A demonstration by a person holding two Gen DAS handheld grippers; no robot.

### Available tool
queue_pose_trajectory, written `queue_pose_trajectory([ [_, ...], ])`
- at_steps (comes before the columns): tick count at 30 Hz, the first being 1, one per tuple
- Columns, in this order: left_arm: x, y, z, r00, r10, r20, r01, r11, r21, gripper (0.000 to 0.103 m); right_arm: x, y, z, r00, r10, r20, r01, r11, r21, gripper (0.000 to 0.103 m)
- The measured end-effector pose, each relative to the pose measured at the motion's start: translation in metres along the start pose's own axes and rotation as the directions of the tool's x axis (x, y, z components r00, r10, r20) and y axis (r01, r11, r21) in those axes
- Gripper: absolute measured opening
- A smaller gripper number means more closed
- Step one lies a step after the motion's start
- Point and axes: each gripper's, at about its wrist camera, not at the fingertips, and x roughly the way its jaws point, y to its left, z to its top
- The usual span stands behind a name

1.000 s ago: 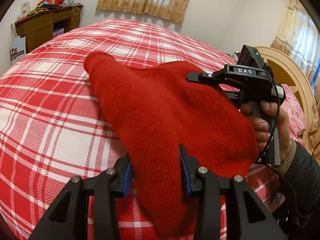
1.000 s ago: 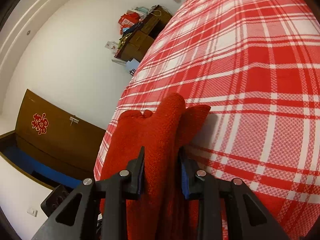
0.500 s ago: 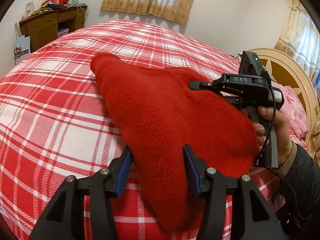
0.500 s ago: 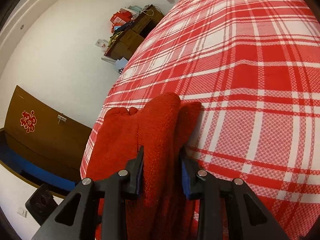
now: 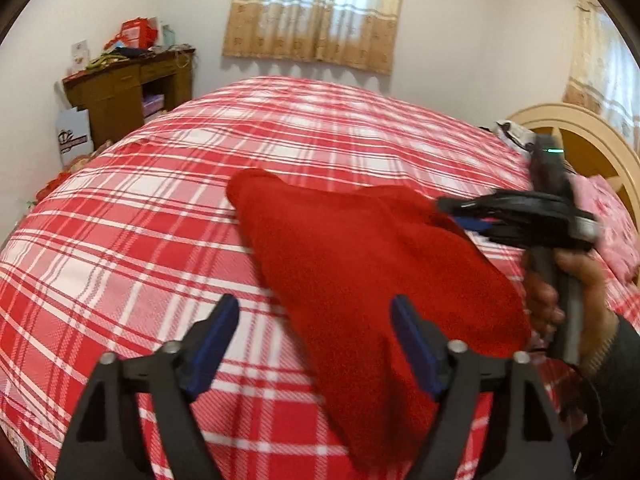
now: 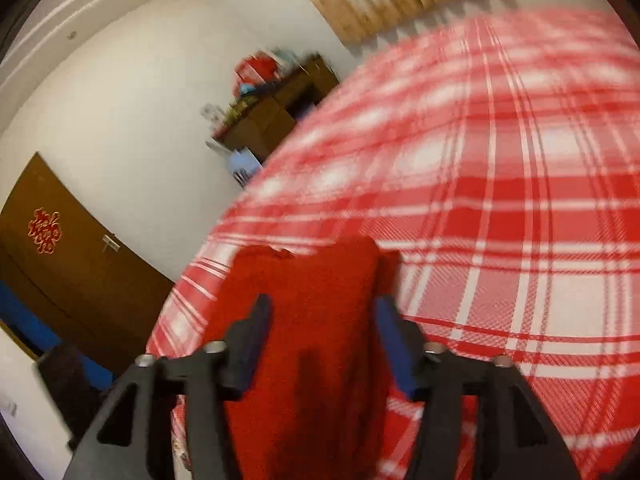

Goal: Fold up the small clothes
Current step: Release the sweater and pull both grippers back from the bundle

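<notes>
A red knitted garment [image 5: 360, 264] lies folded on the red-and-white checked bedspread [image 5: 160, 208]. My left gripper [image 5: 316, 316] hovers at its near end with its jaws opening wide. The cloth lies between them, nearer the right pad, and is not pinched. A hand [image 5: 560, 288] holds my right gripper [image 5: 452, 214] at the garment's far right corner. In the right wrist view, which is blurred, the right gripper [image 6: 322, 312] has its jaws opening, and the red garment [image 6: 316, 288] lies loose between the pads.
A cluttered wooden desk [image 5: 128, 88] stands by the wall at back left, under a curtained window [image 5: 316, 20]. A cream headboard [image 5: 592, 140] and a pink pillow [image 5: 616, 220] are on the right. A brown door [image 6: 72, 272] shows beyond the bed's edge.
Both grippers were shut on the red garment and have now spread their jaws off it. Both have lifted and drawn back a little. The garment has settled flatter on the bed.
</notes>
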Motion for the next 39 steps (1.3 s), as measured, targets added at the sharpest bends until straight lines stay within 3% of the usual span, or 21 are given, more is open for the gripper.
queue_pose_trajectory([
  [3, 0.015, 0.008, 0.004, 1.0, 0.017, -0.004, -0.017, 1.0, -0.025, 0.085, -0.016, 0.026, -0.009, 0.998, 0.064, 0.004, -0.063, 0.996, -0.063, 0.06],
  [6, 0.032, 0.013, 0.002, 0.999, 0.038, -0.018, -0.038, 0.998, -0.048, 0.085, -0.003, 0.047, -0.026, 0.987, 0.13, -0.097, -0.14, 0.985, -0.102, 0.06],
  [10, 0.038, 0.017, -0.005, 0.998, 0.046, -0.03, -0.048, 0.997, -0.055, 0.092, 0.013, 0.035, -0.049, 0.989, 0.003, -0.148, -0.02, 0.993, -0.114, 0.059],
  [13, 0.039, 0.022, -0.011, 0.998, 0.041, -0.041, -0.044, 0.997, -0.068, 0.1, 0.004, 0.022, -0.054, 0.992, 0.04, -0.116, -0.049, 0.996, -0.071, 0.059],
  [18, 0.044, 0.019, -0.024, 0.999, 0.036, -0.039, -0.04, 0.993, -0.113, 0.1, -0.006, 0.017, -0.068, 0.997, 0.019, -0.072, -0.025, 0.996, -0.085, 0.058],
  [25, 0.037, 0.012, -0.022, 0.997, 0.071, -0.04, -0.074, 0.993, -0.095, 0.102, -0.009, 0.021, -0.058, 0.996, -0.064, -0.061, 0.061, 0.997, -0.04, 0.06],
  [27, 0.027, 0.009, -0.019, 0.995, 0.09, -0.033, -0.093, 0.992, -0.09, 0.102, -0.03, 0.03, -0.059, 0.996, -0.094, -0.002, 0.094, 0.995, -0.029, 0.063],
  [29, 0.008, 0.001, -0.015, 0.994, 0.105, 0.005, -0.104, 0.992, -0.066, 0.102, -0.054, 0.048, -0.063, 0.974, -0.202, 0.099, 0.21, 0.974, -0.08, 0.066],
  [32, -0.023, -0.01, -0.008, 0.99, 0.115, 0.076, -0.112, 0.993, -0.031, 0.102, -0.081, 0.074, -0.067, 0.944, -0.263, 0.202, 0.294, 0.944, -0.148, 0.067],
  [39, -0.069, -0.03, 0.011, 0.981, 0.086, 0.176, -0.091, 0.996, 0.02, 0.102, -0.119, 0.123, -0.073, 0.917, -0.254, 0.307, 0.336, 0.907, -0.255, 0.074],
])
